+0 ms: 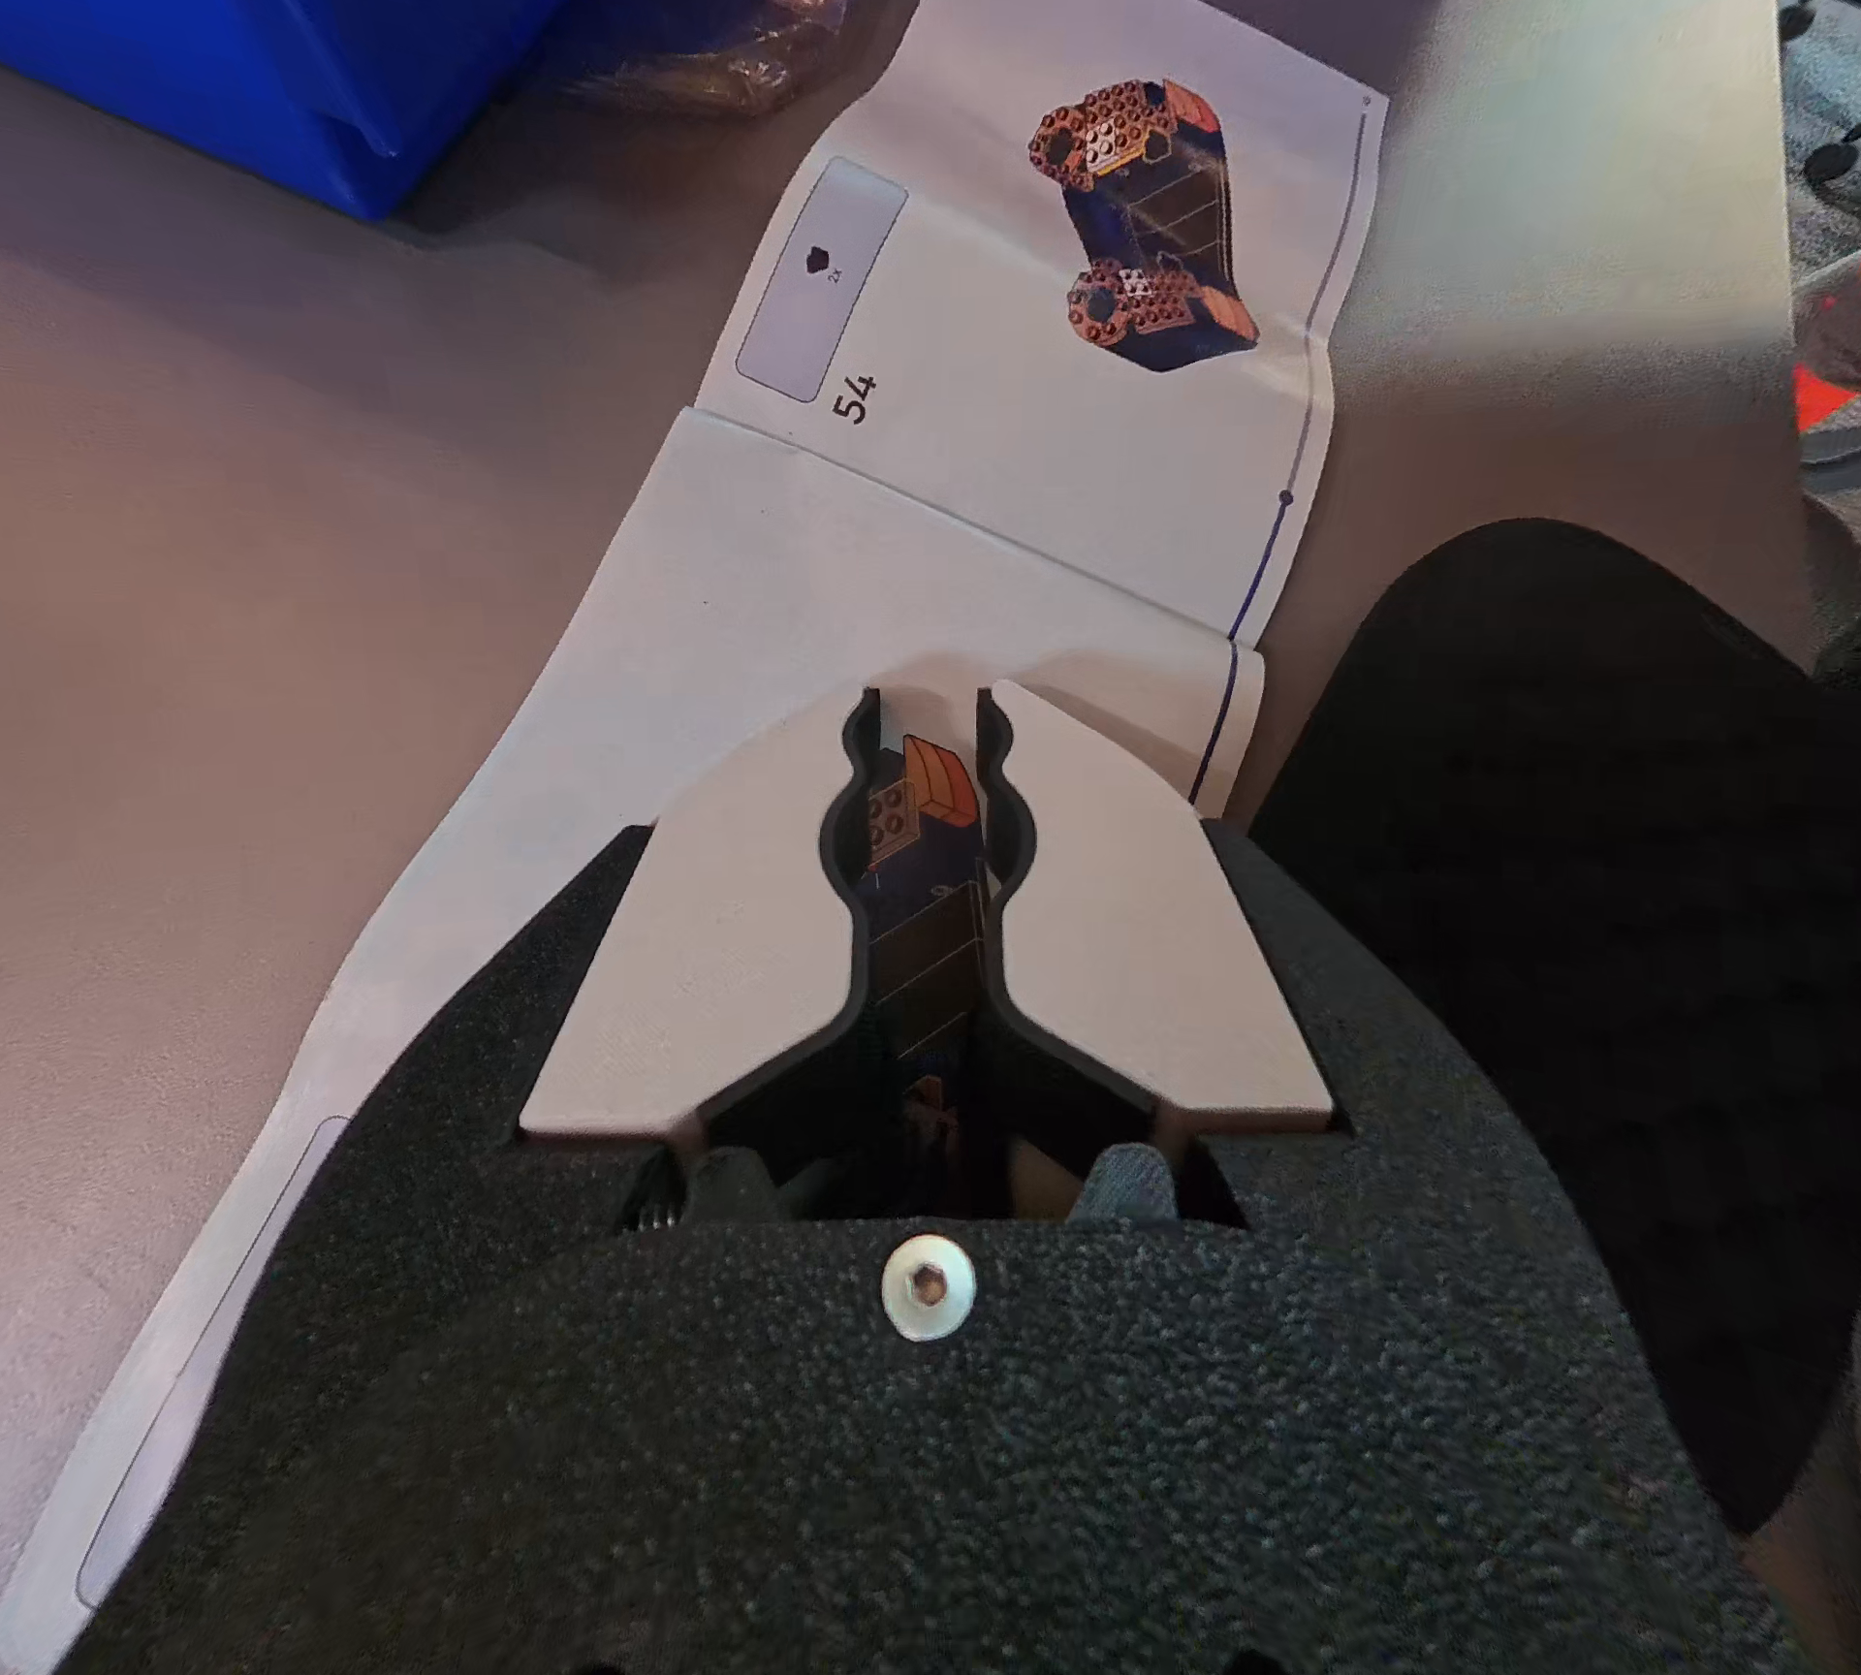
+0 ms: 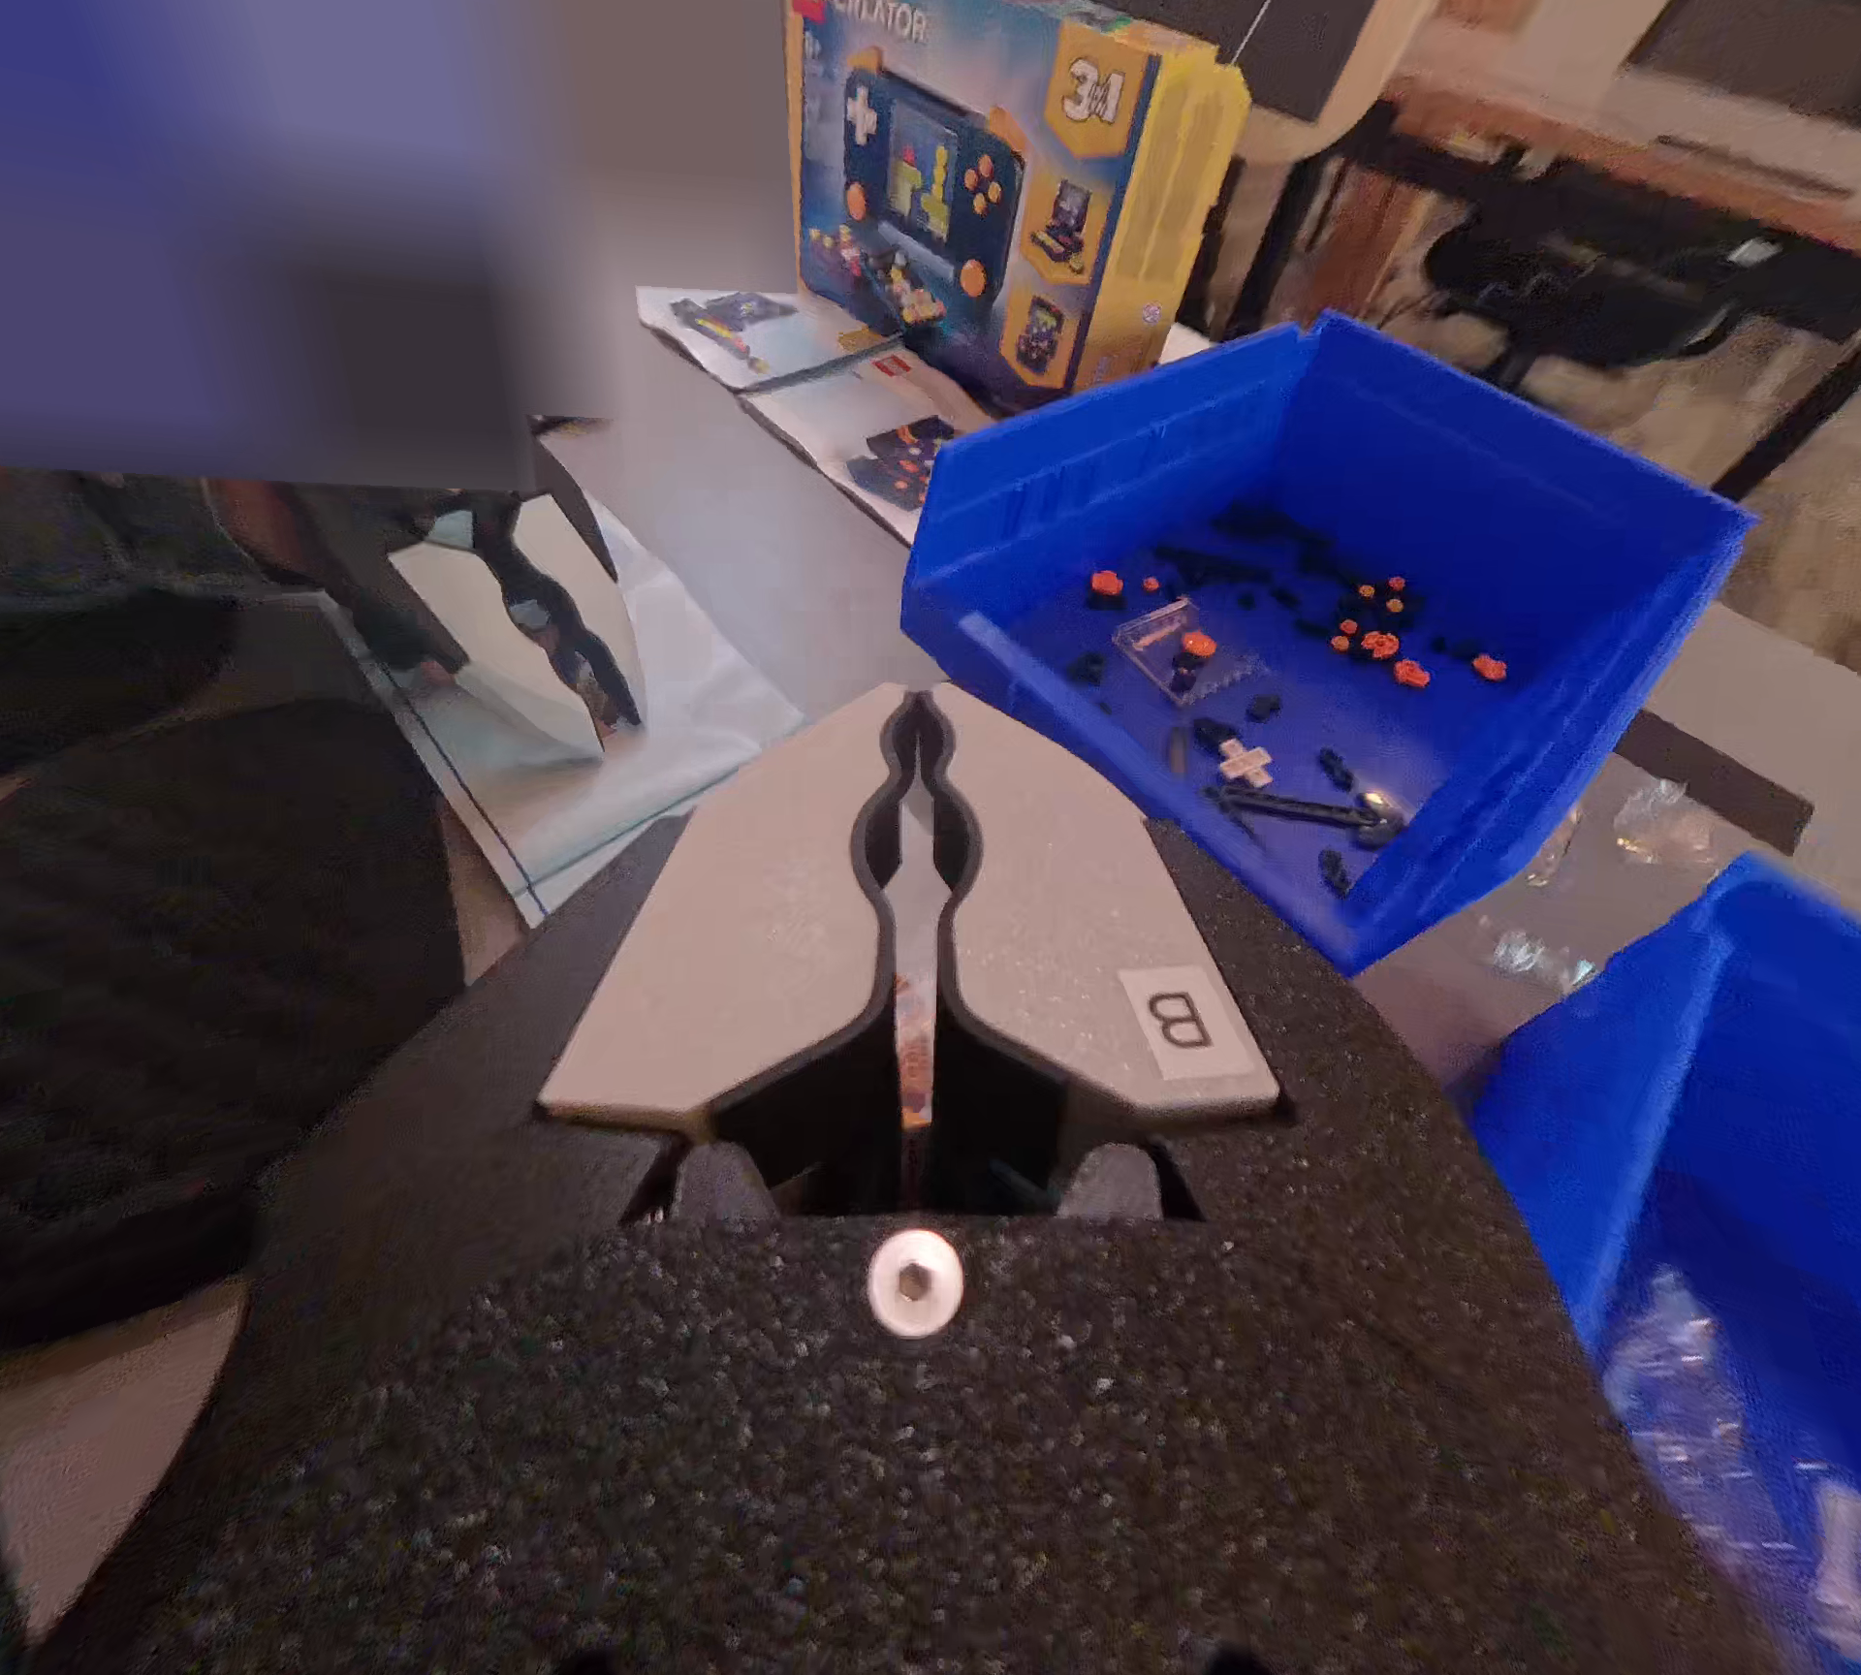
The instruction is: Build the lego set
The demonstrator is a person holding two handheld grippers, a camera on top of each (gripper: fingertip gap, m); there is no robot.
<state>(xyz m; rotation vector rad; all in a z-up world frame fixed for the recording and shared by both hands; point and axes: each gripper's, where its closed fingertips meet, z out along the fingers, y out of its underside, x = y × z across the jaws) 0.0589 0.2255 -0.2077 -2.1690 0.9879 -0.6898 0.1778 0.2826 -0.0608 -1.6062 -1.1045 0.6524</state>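
An open white instruction booklet [image 1: 1007, 438] lies on the grey table [image 1: 252, 620], with a printed picture of a brick model [image 1: 1143, 217] on its far page. My left gripper [image 1: 928, 695] hovers low over the near page with its fingers a little apart and nothing between them. Only the page's print shows through the gap. The right wrist view shows it too [image 2: 609, 725], tips down by the booklet [image 2: 695, 700]. My right gripper [image 2: 918, 700] is shut, tips together, above the table beside a blue bin [image 2: 1511, 458]. A thin strip of pale printed paper shows through the slit behind the tips.
The bin holds several small black and orange bricks [image 2: 1370, 620]. A second blue bin [image 2: 1662, 1073] is at the near right. A toy box [image 2: 1007, 146] stands behind more booklets [image 2: 806, 358]. Blue bins [image 1: 201, 15] and a plastic bag [image 1: 765, 46] lie beyond the booklet. Dark fabric [image 1: 1561, 922] borders it.
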